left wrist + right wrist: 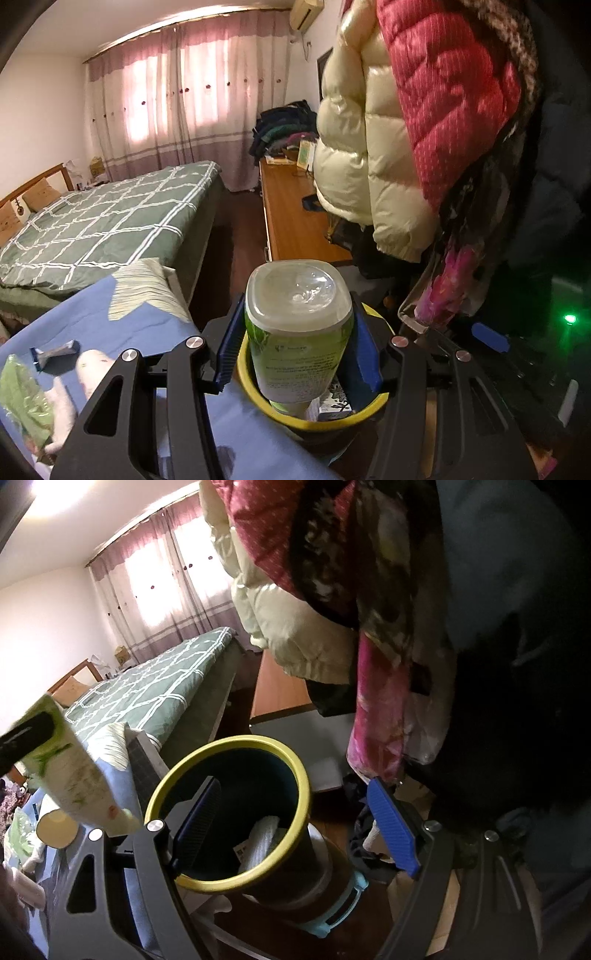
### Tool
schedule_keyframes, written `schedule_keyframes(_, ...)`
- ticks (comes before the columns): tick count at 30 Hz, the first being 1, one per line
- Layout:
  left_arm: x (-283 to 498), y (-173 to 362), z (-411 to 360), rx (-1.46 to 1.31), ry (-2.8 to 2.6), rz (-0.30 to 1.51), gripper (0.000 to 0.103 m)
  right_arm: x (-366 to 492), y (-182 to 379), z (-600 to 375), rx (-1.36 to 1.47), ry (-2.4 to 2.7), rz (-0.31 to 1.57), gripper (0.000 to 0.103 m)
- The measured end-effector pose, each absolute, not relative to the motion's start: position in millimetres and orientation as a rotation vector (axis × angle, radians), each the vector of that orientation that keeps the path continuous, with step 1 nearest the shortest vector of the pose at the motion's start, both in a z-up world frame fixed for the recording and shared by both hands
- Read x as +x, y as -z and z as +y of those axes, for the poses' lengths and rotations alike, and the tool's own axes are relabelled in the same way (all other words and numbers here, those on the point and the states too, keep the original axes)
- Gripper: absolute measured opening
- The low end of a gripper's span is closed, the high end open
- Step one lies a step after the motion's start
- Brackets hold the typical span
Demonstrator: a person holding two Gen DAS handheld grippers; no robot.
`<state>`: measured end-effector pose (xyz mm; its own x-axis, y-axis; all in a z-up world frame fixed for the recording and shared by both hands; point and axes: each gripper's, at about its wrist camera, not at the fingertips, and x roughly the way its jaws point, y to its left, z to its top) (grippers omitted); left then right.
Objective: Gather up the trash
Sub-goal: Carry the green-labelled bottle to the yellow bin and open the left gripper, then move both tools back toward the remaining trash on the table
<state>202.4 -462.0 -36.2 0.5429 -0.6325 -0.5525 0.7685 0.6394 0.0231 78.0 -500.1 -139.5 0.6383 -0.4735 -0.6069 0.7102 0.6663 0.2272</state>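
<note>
The left gripper is built from matte black angular arms with triangular cut-outs, and round silver screw heads are set at the joints. Its two fingers are covered with ribbed blue pads. The same construction is seen on the right gripper: black linkage arms, silver screws, ribbed blue pads.

A green-labelled plastic bottle hangs cap-down over the yellow-rimmed bin (white paper already inside).
</note>
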Motion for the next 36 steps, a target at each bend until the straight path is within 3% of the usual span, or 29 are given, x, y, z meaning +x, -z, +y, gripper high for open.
schedule_keyframes(4,209.0,51.5,-476.1,0.299,0.838,0.580,0.054,78.6,143.6,-501.5,0.483,0.702,0.552,0.078)
schedule_keyframes(6,212.3,55.0,-479.5,0.293,0.817,0.595,0.070,79.2,144.6,-500.1,0.485,0.698,0.555,0.078)
schedule_keyframes(15,202.3,20.6,-411.5,0.178,0.747,0.544,0.092,87.7,146.7,-483.4,0.473,0.645,0.573,0.079)
schedule_keyframes(24,195.7,-5.1,-296.6,0.103,0.575,0.457,0.098,110.1,141.1,-443.0,0.413,0.562,0.601,0.080)
schedule_keyframes(36,213.9,3.7,-134.0,0.012,0.265,0.409,0.098,150.2,122.0,-367.9,0.284,0.458,0.634,0.082)
